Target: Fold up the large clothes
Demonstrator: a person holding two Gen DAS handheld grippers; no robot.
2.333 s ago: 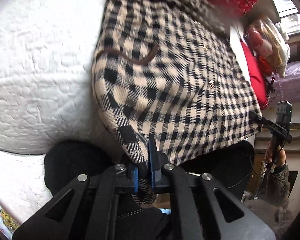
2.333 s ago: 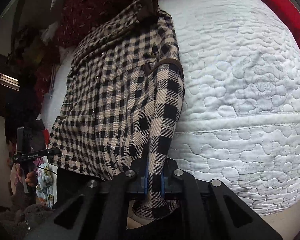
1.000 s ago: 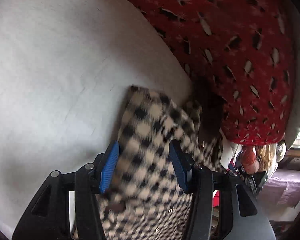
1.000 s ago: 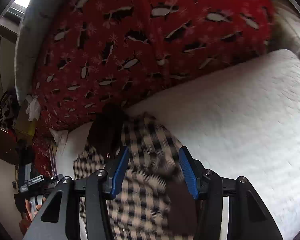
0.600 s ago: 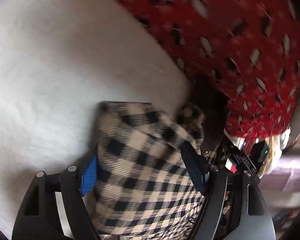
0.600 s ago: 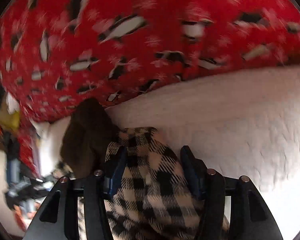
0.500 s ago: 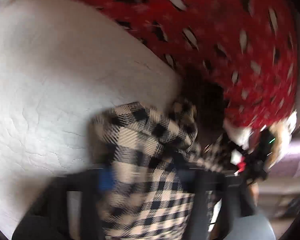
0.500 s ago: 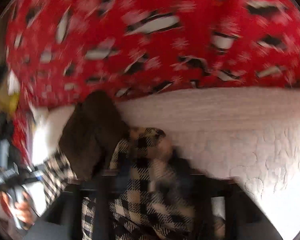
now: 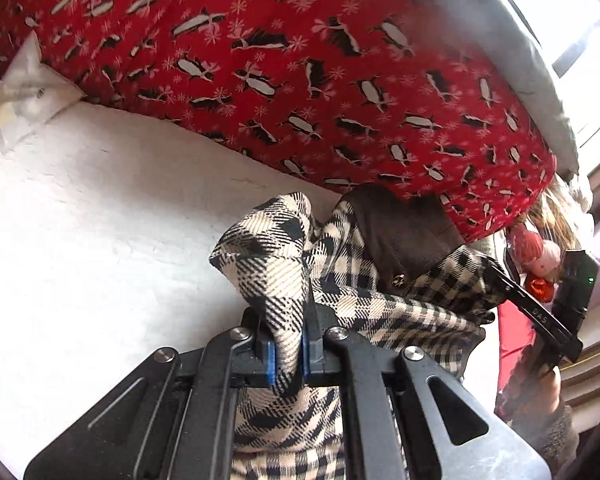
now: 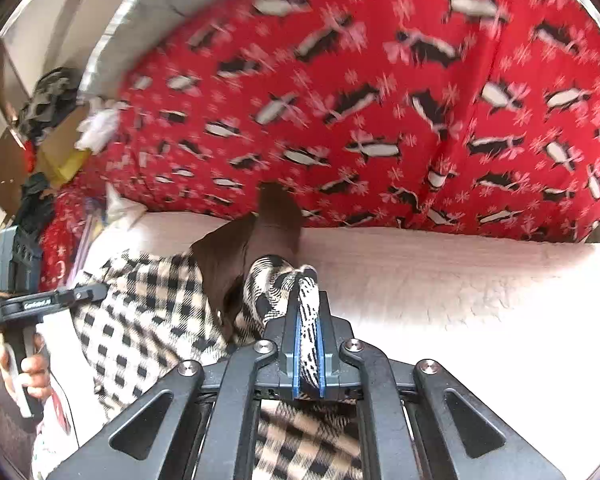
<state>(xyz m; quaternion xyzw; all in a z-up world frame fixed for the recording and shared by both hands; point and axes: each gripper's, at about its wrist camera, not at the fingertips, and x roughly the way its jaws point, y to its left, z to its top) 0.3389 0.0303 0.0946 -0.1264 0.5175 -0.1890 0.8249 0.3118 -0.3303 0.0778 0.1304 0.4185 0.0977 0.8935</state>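
A beige and black checked coat (image 9: 400,304) with a brown collar (image 9: 404,236) lies on a white quilted bed (image 9: 100,240). My left gripper (image 9: 288,356) is shut on a bunched fold of the coat near the collar. In the right wrist view the coat (image 10: 148,316) lies to the left, its brown collar (image 10: 256,248) pointing at the red blanket. My right gripper (image 10: 308,360) is shut on another checked fold beside the collar. Each gripper shows in the other's view, held by a hand: the right one (image 9: 540,312) and the left one (image 10: 32,304).
A red blanket with a penguin print (image 9: 300,60) is piled along the far side of the bed, also in the right wrist view (image 10: 380,100). A white pillow (image 9: 24,92) lies at the far left. Clutter and a doll (image 9: 536,252) sit beyond the bed's right end.
Both grippers were open over the coat's collar end about a second ago. They have since shut on folds of the coat there.
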